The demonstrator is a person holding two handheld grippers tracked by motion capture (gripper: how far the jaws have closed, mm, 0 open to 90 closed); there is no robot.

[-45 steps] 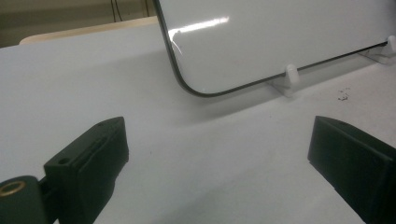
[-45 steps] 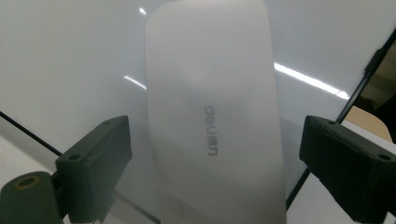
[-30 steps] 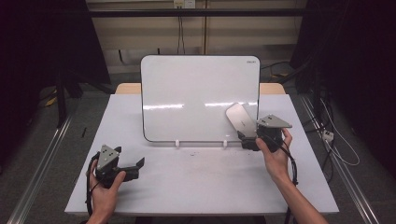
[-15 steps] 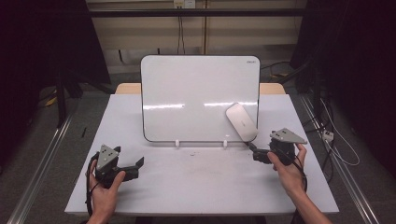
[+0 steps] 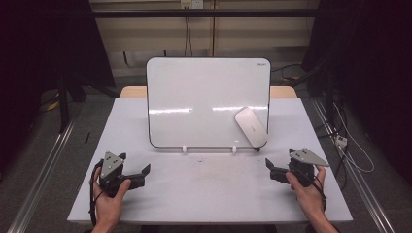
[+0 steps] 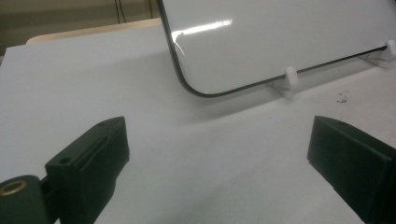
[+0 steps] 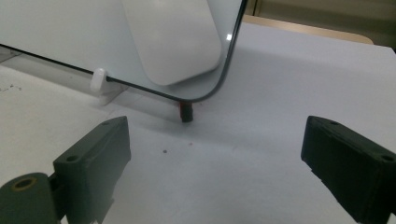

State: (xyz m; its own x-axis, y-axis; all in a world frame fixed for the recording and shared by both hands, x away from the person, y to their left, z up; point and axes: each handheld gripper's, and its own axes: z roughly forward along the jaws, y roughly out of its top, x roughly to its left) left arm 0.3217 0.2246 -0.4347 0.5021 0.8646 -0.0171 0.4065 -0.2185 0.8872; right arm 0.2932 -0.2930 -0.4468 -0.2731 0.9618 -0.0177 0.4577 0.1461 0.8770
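A white board point(image 5: 204, 97) stands upright on small white clips point(image 5: 185, 148) in the middle of the table point(image 5: 209, 199). A white oval eraser point(image 5: 251, 127) clings to its lower right corner, tilted. My right gripper point(image 5: 270, 171) is held low over the table, in front and to the right of the eraser, well apart from it. Its jaws have just closed a little but stand open with nothing between them point(image 7: 215, 123). At the front left, my left gripper point(image 5: 144, 174) is open and empty, aimed at the board's lower left corner point(image 6: 196, 88).
A small dark red-and-black stub point(image 7: 186, 111) sticks out under the board's lower right corner. A wooden edge point(image 5: 282, 91) shows behind the table. Cables point(image 5: 350, 150) lie on the floor to the right, and metal rails run along both sides.
My right gripper has drawn back from the eraser, moving right, toward the near edge and lower. The eraser stays on the board. The left gripper has not moved.
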